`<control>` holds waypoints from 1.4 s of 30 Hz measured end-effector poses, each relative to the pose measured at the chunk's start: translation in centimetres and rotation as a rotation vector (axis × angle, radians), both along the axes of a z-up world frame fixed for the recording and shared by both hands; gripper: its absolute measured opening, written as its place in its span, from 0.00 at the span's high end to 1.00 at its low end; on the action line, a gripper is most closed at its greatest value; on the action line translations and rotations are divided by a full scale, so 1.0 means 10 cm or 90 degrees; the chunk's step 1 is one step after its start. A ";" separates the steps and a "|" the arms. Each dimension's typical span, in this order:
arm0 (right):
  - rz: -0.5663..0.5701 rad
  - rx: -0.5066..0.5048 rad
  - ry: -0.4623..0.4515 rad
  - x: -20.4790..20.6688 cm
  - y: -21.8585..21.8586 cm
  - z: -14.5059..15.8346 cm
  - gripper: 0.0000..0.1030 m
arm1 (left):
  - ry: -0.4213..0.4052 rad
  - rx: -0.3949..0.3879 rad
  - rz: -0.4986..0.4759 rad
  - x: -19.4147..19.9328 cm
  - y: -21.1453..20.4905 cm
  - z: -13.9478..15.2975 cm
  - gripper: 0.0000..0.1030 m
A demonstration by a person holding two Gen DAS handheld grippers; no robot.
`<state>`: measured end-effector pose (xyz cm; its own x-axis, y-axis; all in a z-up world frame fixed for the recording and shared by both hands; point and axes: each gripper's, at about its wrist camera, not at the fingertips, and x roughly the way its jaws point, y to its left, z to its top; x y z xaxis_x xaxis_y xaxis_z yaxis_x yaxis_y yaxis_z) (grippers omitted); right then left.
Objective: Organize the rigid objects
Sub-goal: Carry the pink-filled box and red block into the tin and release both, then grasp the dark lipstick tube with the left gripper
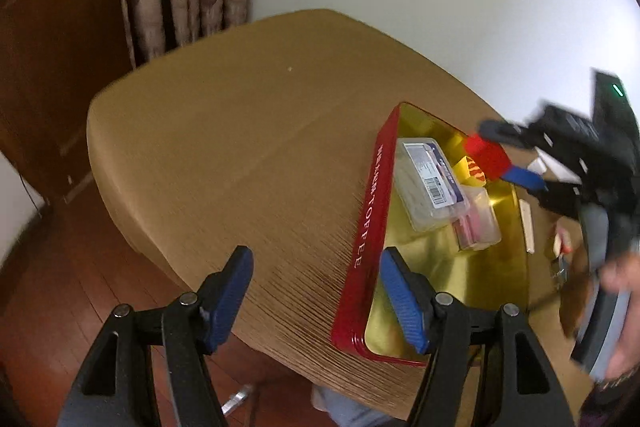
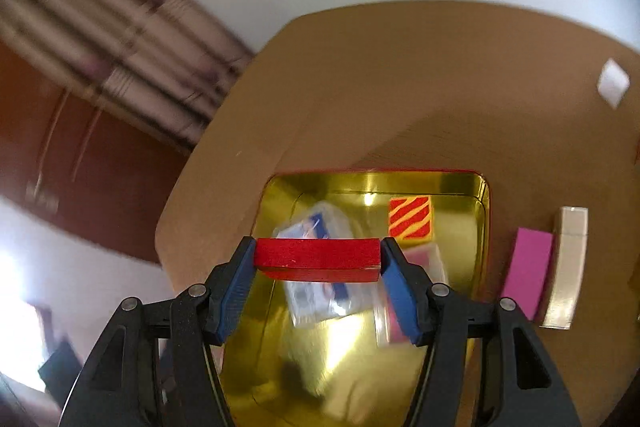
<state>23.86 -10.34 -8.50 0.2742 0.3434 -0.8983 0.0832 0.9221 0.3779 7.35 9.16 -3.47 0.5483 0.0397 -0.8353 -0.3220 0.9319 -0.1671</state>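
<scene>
"TOFFEE" in white capitals along the red tin's (image 1: 370,223) side (preceding word blurred)

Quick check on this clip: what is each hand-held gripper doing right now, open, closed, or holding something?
Left hand-held gripper: open, nothing between its pads.
Right hand-held gripper: closed on a red block, above the tin.

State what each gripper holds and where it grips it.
The right gripper clamps the red block by its two short ends, above the open tin. The left gripper is open and holds nothing.
</scene>
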 end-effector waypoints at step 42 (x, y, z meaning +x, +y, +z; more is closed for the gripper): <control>-0.255 -0.456 -0.099 -3.05 -3.53 0.63 0.16 | 0.055 0.020 -0.380 1.10 -2.80 0.37 0.34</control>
